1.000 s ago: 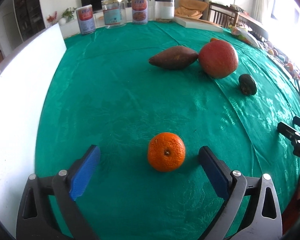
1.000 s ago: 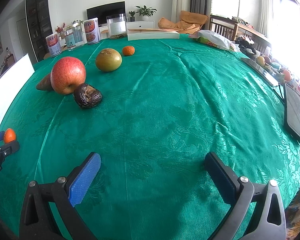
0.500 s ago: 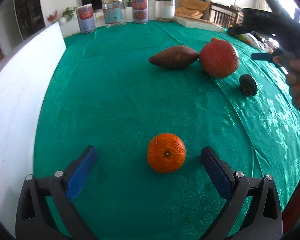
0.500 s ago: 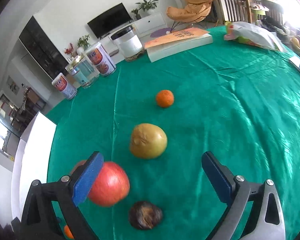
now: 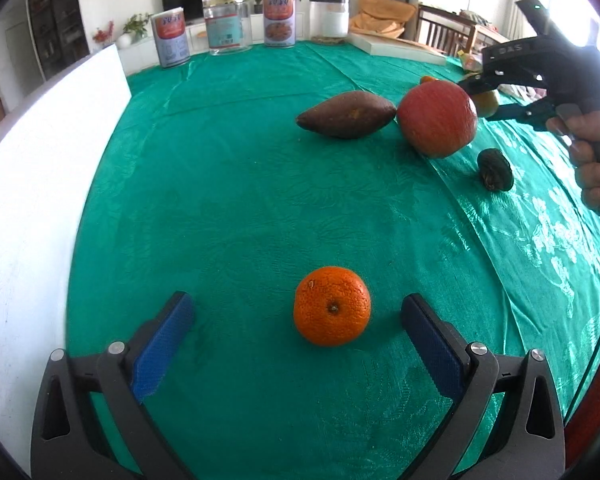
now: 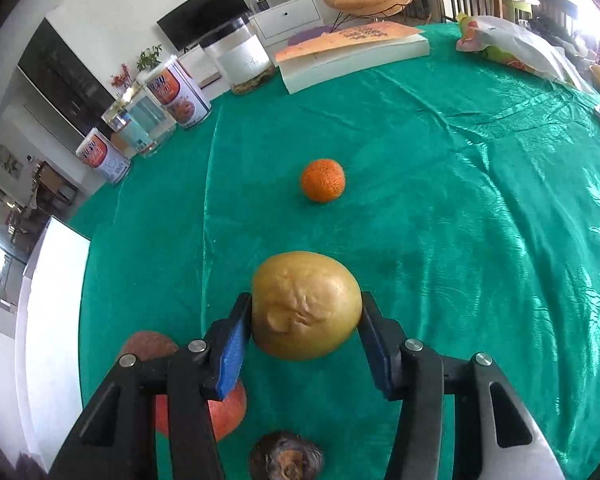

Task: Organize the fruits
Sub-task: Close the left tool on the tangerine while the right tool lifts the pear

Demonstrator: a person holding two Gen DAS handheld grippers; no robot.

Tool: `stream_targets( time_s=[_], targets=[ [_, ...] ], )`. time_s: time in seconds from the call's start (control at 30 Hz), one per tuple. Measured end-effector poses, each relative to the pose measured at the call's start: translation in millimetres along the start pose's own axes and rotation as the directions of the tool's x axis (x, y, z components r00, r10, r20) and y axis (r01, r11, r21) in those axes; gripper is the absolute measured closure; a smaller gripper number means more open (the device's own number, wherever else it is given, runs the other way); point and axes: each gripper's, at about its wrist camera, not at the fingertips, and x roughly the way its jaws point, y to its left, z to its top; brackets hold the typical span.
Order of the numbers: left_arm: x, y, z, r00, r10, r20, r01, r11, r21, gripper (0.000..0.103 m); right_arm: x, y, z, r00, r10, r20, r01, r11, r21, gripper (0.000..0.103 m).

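Observation:
An orange (image 5: 332, 306) lies on the green tablecloth between the fingers of my left gripper (image 5: 296, 308), which is open and touches nothing. My right gripper (image 6: 306, 312) is closing, and both blue pads sit against a yellow-brown pear (image 6: 306, 306). Beyond the pear lies a smaller orange (image 6: 323, 180). Under the right gripper are a red apple (image 6: 224, 412) and a dark wrinkled fruit (image 6: 286, 456). The left wrist view shows a brown oblong fruit (image 5: 346, 114), the red apple (image 5: 438, 118), the dark fruit (image 5: 495, 170) and a hand holding the right gripper (image 5: 480, 100).
Several tins and jars (image 5: 278, 20) stand along the far edge of the table. A white box with an orange booklet (image 6: 352, 52) and a plastic bag (image 6: 512, 44) lie at the back right. A white board (image 5: 40, 168) borders the left side.
My right gripper has swung over to the fruit group and its jaws have come in around the yellow-brown pear. The left gripper and the orange have stayed where they were.

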Motion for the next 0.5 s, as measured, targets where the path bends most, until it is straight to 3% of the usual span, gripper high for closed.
stream_targets(
  time_s=[0.13,0.27,0.37,0.5],
  targets=[
    [0,0,0,1.000,0.000,0.000,0.000,1.000,0.000,0.001,-45,-15,-28,0.998,0.046,0.032,-0.045,0.998,-0.042,0.051],
    [0,0,0,1.000,0.000,0.000,0.000,1.000,0.000,0.001,-76,-26,-83,0.998,0.052,0.024,-0.048,0.991,-0.124,0.051],
    [0,0,0,1.000,0.000,0.000,0.000,1.000,0.000,0.001,-86,-20,-125,0.998,-0.038,0.046,0.049,0.966,-0.254,0.051],
    [0,0,0,1.000,0.000,0.000,0.000,1.000,0.000,0.000,-85,-1,-159,0.976,-0.182,0.123,0.218,0.879,-0.425,0.051]
  ],
)
